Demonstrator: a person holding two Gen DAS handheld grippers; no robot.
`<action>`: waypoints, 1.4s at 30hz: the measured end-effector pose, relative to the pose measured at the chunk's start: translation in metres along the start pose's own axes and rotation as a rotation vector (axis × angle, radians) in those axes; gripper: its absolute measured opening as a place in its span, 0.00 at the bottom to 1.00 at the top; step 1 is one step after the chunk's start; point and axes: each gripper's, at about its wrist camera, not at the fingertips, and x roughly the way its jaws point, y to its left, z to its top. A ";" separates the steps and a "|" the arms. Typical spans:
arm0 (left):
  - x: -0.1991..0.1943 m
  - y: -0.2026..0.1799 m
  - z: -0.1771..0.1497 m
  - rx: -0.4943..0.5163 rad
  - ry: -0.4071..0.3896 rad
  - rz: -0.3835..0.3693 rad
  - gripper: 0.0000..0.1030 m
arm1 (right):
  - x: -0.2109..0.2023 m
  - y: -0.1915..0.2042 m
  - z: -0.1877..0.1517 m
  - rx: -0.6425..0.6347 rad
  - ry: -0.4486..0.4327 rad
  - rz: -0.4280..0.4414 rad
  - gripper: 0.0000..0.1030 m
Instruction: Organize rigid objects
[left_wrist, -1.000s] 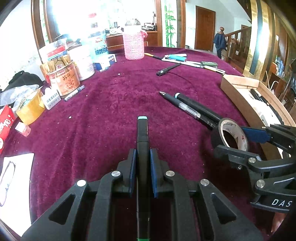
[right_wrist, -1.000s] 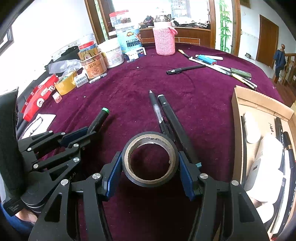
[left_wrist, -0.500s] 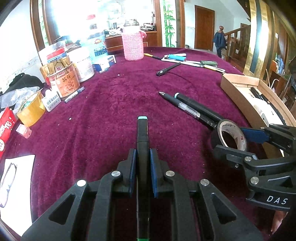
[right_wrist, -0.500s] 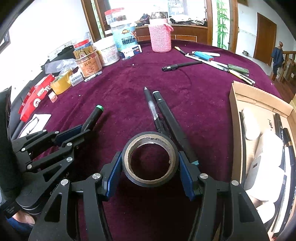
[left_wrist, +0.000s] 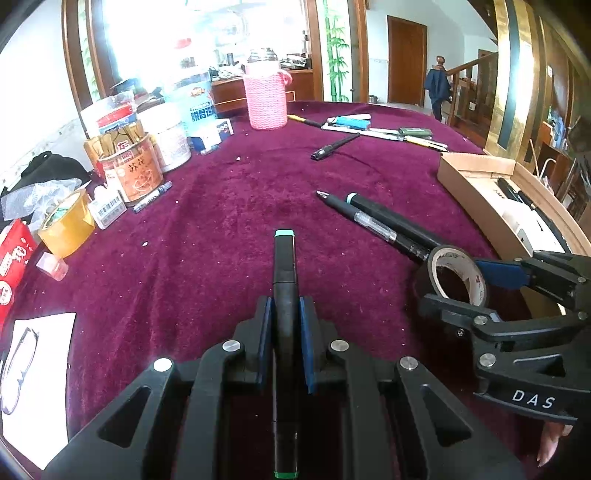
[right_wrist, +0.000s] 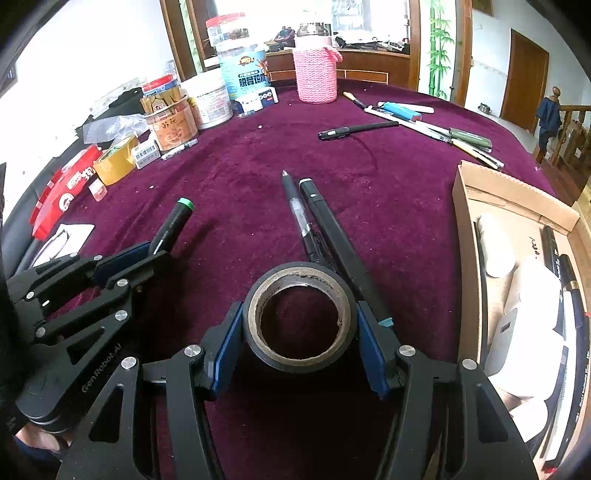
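My left gripper (left_wrist: 283, 332) is shut on a black marker with a green cap (left_wrist: 283, 266), held just above the purple cloth; it also shows in the right wrist view (right_wrist: 171, 225). My right gripper (right_wrist: 299, 332) is shut on a black tape roll (right_wrist: 299, 291), also seen in the left wrist view (left_wrist: 452, 273). Two black pens (right_wrist: 317, 218) lie side by side just beyond the roll. A cardboard box (right_wrist: 476, 236) with pens and white items stands at the right.
Jars, a can (left_wrist: 135, 173), a yellow tape roll (left_wrist: 66, 225) and a red packet crowd the left edge. A pink knitted holder (left_wrist: 266, 96) stands at the back. Another black pen (left_wrist: 334, 146), a lighter and several tools lie at the far right.
Both grippers have lifted and drawn back a little with their loads. The table items have not moved.
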 end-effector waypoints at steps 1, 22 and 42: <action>0.000 0.000 0.000 -0.001 -0.001 0.003 0.12 | -0.001 0.000 0.000 0.002 -0.002 -0.003 0.51; -0.018 0.002 -0.001 -0.003 -0.070 -0.003 0.12 | -0.042 -0.003 -0.015 0.115 -0.072 -0.021 0.51; -0.035 -0.014 0.001 0.033 -0.102 0.021 0.12 | -0.076 -0.044 -0.024 0.209 -0.147 -0.055 0.51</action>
